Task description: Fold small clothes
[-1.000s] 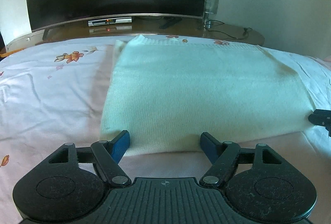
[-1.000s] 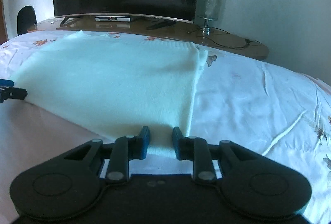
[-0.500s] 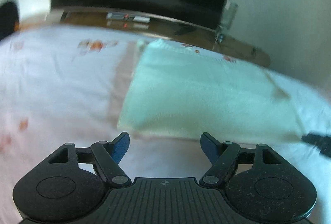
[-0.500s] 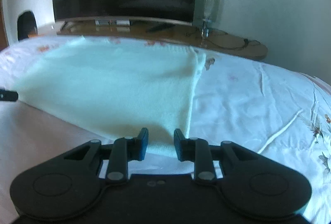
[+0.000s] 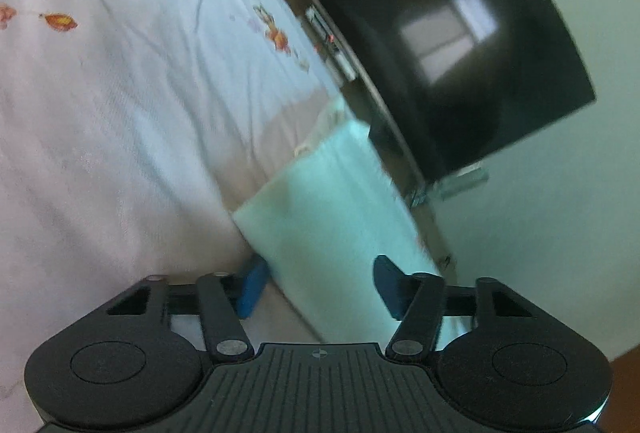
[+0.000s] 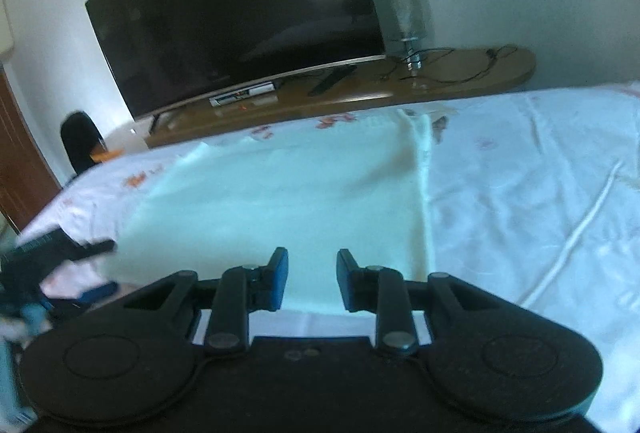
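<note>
A pale mint knitted garment [image 6: 280,193] lies folded flat on the bed. In the left wrist view it [image 5: 332,217] appears tilted, its near left corner between the fingers. My left gripper [image 5: 318,285] is open, rolled sideways, with its jaws on either side of that corner. It also shows in the right wrist view [image 6: 60,253] at the garment's left edge. My right gripper [image 6: 310,279] is open over the garment's near edge, close to its right corner, holding nothing.
A white floral bedsheet [image 6: 520,193] covers the bed. Behind it a wooden shelf [image 6: 440,81] carries a large dark TV [image 6: 240,13], a set-top box [image 6: 244,97], a remote, cables and a glass lamp [image 6: 404,17].
My left gripper swung left and rolled sharply, now at the garment's left corner. My right gripper opened wider and tilted, staying at the near edge.
</note>
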{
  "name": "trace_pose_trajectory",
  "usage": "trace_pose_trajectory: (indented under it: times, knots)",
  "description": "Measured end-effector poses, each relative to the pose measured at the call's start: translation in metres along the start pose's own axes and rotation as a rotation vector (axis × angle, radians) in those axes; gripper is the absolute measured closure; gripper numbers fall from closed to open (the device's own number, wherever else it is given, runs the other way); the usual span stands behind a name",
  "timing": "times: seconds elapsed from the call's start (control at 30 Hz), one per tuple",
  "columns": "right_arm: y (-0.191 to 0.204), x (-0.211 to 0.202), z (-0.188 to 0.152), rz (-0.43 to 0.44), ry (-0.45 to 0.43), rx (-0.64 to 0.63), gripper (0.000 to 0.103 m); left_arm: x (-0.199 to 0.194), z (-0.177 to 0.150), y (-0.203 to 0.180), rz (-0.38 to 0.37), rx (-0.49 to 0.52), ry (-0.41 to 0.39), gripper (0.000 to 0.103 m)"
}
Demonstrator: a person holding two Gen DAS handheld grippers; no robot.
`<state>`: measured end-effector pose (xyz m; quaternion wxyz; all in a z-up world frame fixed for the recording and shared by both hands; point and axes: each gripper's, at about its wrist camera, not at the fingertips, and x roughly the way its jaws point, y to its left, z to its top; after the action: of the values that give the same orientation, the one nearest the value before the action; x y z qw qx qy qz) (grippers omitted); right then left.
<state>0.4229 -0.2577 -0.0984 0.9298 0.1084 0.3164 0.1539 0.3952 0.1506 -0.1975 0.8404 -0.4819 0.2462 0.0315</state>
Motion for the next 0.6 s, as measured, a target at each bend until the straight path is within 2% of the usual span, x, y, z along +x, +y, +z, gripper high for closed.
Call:
trace_pose_trajectory:
  times: [0.07, 0.1, 0.23, 0.37, 0.47, 0.53, 0.6]
  knots:
    - [0.0, 0.01, 0.007, 0.053, 0.006, 0.036, 0.097, 0.006, 0.002, -0.003, -0.01, 0.004, -0.003, 0.046]
    - [0.002, 0.014, 0.01, 0.067, 0.008, 0.044, 0.099, 0.01, 0.003, -0.004, -0.016, 0.005, -0.003, 0.046]
    - [0.01, 0.044, 0.025, 0.135, 0.021, 0.063, 0.1, 0.026, 0.012, -0.009, -0.037, 0.016, -0.014, 0.047]
    - [0.016, 0.078, 0.033, 0.166, 0.035, 0.089, 0.1, 0.04, 0.014, -0.015, -0.034, 0.039, -0.026, 0.049]
    - [0.019, 0.103, 0.035, 0.167, 0.053, 0.095, 0.1, 0.043, 0.016, -0.01, -0.028, 0.016, -0.035, 0.065]
    - [0.021, 0.115, 0.037, 0.166, 0.06, 0.096, 0.1, 0.047, 0.017, -0.002, -0.032, 0.0, -0.028, 0.085]
    - [0.022, 0.123, 0.037, 0.175, 0.064, 0.101, 0.1, 0.05, 0.021, 0.007, -0.051, -0.032, -0.011, 0.089]
